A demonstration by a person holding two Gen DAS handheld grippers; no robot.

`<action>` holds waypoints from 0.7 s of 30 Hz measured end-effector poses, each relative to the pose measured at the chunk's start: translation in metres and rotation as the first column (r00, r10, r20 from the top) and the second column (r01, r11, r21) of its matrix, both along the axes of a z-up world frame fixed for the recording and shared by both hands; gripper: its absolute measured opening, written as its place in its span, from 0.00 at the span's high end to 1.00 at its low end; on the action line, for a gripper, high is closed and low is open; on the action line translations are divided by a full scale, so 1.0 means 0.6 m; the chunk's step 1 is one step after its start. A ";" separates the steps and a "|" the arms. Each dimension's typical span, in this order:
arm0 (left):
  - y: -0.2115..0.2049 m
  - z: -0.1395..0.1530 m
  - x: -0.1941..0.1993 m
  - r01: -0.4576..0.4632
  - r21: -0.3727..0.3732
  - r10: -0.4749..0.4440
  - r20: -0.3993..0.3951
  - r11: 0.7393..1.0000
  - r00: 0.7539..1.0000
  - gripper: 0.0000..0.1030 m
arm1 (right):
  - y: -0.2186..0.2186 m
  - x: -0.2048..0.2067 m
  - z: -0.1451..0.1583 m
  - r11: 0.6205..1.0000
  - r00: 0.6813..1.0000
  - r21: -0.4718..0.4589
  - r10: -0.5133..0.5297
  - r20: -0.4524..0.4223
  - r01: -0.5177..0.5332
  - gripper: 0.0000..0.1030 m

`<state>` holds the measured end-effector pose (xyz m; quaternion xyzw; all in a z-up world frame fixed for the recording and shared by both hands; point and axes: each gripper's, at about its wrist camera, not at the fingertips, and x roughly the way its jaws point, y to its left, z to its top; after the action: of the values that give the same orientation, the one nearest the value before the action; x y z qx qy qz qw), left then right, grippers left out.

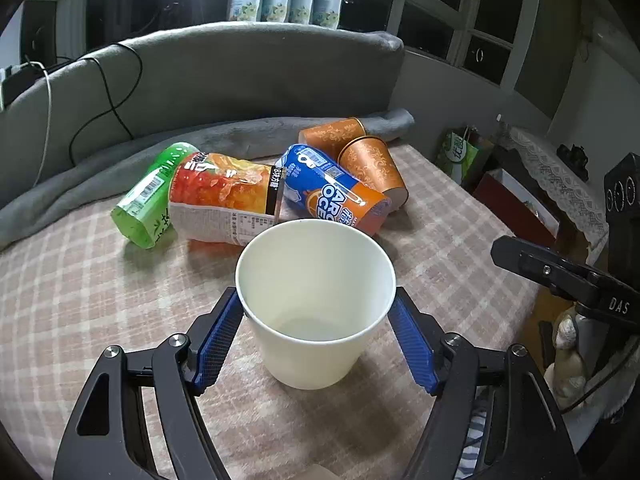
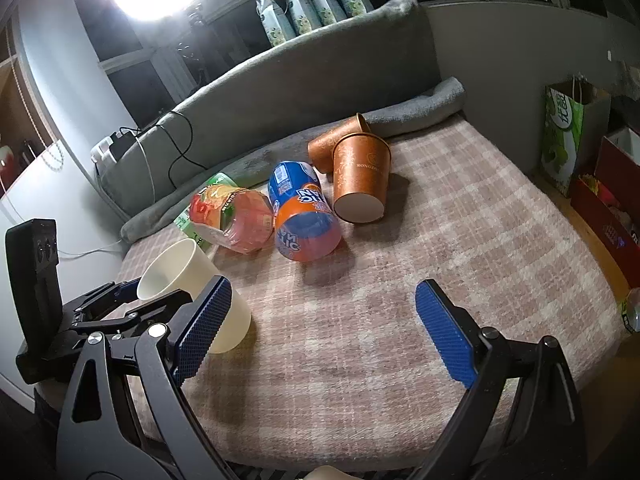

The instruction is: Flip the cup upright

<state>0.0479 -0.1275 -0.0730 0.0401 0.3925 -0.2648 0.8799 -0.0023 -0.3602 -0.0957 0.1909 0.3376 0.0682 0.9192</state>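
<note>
A: Left to right on the plaid cover (image 1: 100,300): green cup (image 1: 150,196), red-orange cup (image 1: 224,200), blue-orange cup (image 1: 332,192), two copper cups (image 1: 374,164), all tipped over.

B: The white cup (image 1: 316,304) stands mouth-up and empty, bottom center of the left view, between the left gripper (image 1: 316,312) pads; whether they grip it I can't tell. The right gripper (image 2: 324,312) gapes wide, holding nothing.

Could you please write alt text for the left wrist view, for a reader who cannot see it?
A white paper cup stands upright, mouth up, on a checked cloth between the blue pads of the left claw, which touch or nearly touch its sides. Behind it lie a green cup, two printed cups and two orange cups, all tipped over.
</note>
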 end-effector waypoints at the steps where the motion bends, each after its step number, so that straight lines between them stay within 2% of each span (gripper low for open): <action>1: 0.001 0.002 -0.003 0.003 -0.002 -0.003 0.004 1.000 1.000 0.27 | 0.001 0.000 0.002 1.000 1.000 -0.001 0.001 0.003 -0.001 0.07; 9: 0.030 0.033 -0.040 0.006 -0.045 -0.004 0.042 0.999 0.999 0.24 | 0.024 -0.004 0.029 0.998 0.997 -0.060 0.027 0.066 -0.023 0.07; 11: 0.046 0.045 -0.053 -0.004 -0.061 0.008 0.072 0.998 0.997 0.24 | 0.029 -0.005 0.036 0.996 0.996 -0.081 0.029 0.088 -0.022 0.07; 13: 0.067 0.064 -0.070 -0.039 -0.080 0.050 0.135 0.996 0.990 0.22 | 0.038 -0.005 0.047 0.994 0.993 -0.112 0.029 0.118 -0.015 0.07; 15: 0.085 0.082 -0.086 -0.097 -0.086 0.114 0.219 0.992 0.969 0.22 | 0.046 -0.004 0.055 0.991 0.990 -0.137 0.028 0.139 -0.009 0.07; 17: 0.104 0.100 -0.100 -0.171 -0.091 0.190 0.304 0.981 0.933 0.22 | 0.054 -0.003 0.063 0.987 0.987 -0.159 0.026 0.160 0.000 0.07; 18: 0.114 0.110 -0.105 -0.210 -0.099 0.231 0.340 0.973 0.912 0.22 | 0.057 -0.002 0.068 0.986 0.985 -0.169 0.024 0.171 0.006 0.07; 19: 0.126 0.120 -0.112 -0.257 -0.116 0.282 0.383 0.959 0.880 0.21 | 0.060 -0.001 0.072 0.984 0.983 -0.178 0.021 0.181 0.012 0.07; 21: 0.139 0.129 -0.119 -0.316 -0.128 0.340 0.427 0.940 0.838 0.21 | 0.064 0.000 0.081 0.981 0.978 -0.190 0.009 0.208 0.031 0.00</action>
<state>-0.0235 -0.0441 0.0043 0.0084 0.1758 -0.1042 0.9789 -0.0026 -0.3219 -0.0472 0.0947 0.2438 0.0496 0.9639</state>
